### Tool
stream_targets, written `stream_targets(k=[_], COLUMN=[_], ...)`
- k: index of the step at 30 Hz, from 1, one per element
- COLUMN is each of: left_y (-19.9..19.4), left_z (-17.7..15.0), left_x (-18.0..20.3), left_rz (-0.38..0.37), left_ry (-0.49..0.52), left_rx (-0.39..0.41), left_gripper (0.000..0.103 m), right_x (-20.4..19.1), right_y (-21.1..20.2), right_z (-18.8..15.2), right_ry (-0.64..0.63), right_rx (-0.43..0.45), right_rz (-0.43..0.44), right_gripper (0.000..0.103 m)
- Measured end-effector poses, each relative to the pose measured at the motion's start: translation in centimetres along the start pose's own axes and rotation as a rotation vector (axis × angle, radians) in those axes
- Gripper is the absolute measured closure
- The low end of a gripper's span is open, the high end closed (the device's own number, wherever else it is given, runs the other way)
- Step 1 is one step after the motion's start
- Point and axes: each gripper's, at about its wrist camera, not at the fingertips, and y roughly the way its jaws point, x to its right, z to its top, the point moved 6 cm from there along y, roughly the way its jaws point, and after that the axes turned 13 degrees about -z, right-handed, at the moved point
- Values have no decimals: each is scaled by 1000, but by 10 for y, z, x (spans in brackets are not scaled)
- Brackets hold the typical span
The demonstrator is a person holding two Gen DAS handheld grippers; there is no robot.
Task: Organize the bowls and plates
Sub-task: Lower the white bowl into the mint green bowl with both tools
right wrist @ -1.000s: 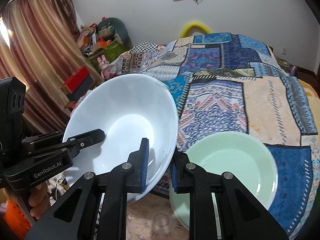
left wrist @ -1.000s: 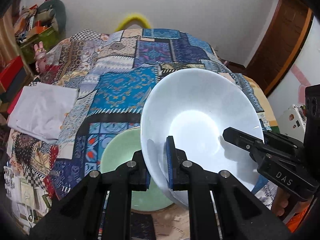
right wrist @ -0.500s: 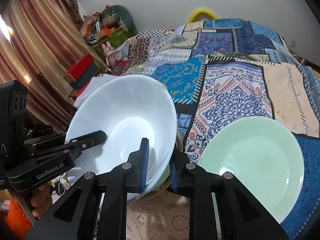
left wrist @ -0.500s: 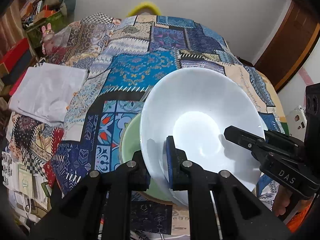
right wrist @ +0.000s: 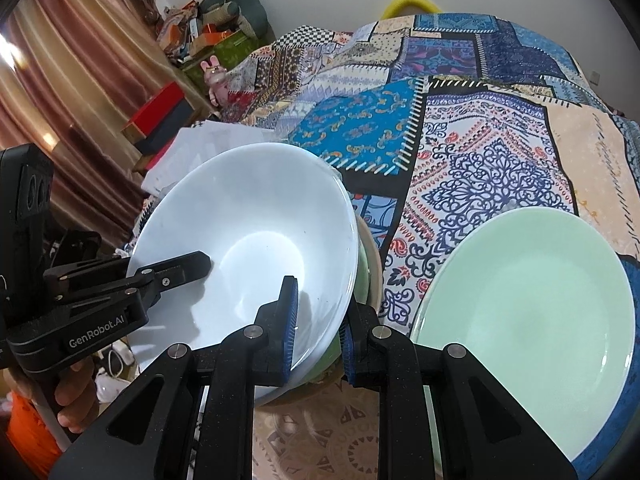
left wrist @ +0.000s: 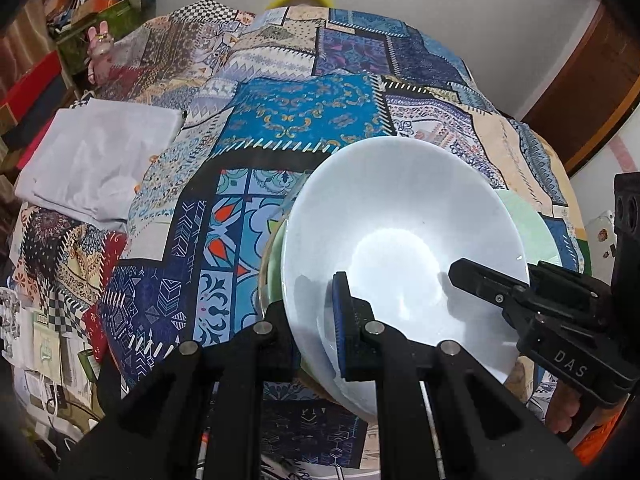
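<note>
**One white bowl between your two grippers, above a green bowl**

You have one white bowl (left wrist: pixel 400 248) held tilted, and both tools are on its rim. Your left gripper (left wrist: pixel 316 332) pinches the near edge, one blue pad inside the bowl and the other finger outside. Your right gripper (right wrist: pixel 318 328) does the same on the opposite edge, one blue pad (right wrist: pixel 289 324) inside and the other outside the wall.

Directly beneath the white bowl, just ahead of your right gripper, a green bowl (right wrist: pixel 362 276) shows only as a sliver of rim; whether the two touch cannot be told. Count one of each.

To the right of your right gripper lies one pale green plate (right wrist: pixel 528 320), flat on the patchwork bedspread (right wrist: pixel 480 152), close to the bowls but apart from them.

Ahead and to the left of your left gripper, one folded white cloth (left wrist: pixel 96 160) rests on the bed.
</note>
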Motion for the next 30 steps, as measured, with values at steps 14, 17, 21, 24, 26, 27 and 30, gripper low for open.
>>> stream_targets(k=[14,17,21,24,26,27,30], left_y=[8,8,9,8,9,9,11], left_z=[6,6,6,6,5,5,5], left_x=[-5,-5,-5,-5,-5,-5,-4], left_rz=[30,23,24,33,35,37,56], left_ry=[24,20,20,30,35,37,42], left_rx=[7,6,4,4,4,3,-2], left_gripper=[90,90,88,87,87,87,87], right_x=[-3,-6,-5,-3,-2,-2,1], right_y=[7,5,3,1,-1,-2,-4], right_z=[0,-1,-1,1,1,2,1], right_ry=[-22,-51,-51,-43,-51,-56,-60], right_rx=[-39,-40,-44,-40,-38,-38,-29], right_rz=[5,-16,-17,-17,-19,-19,-49], right_gripper=[81,80,80,80,80,80,79])
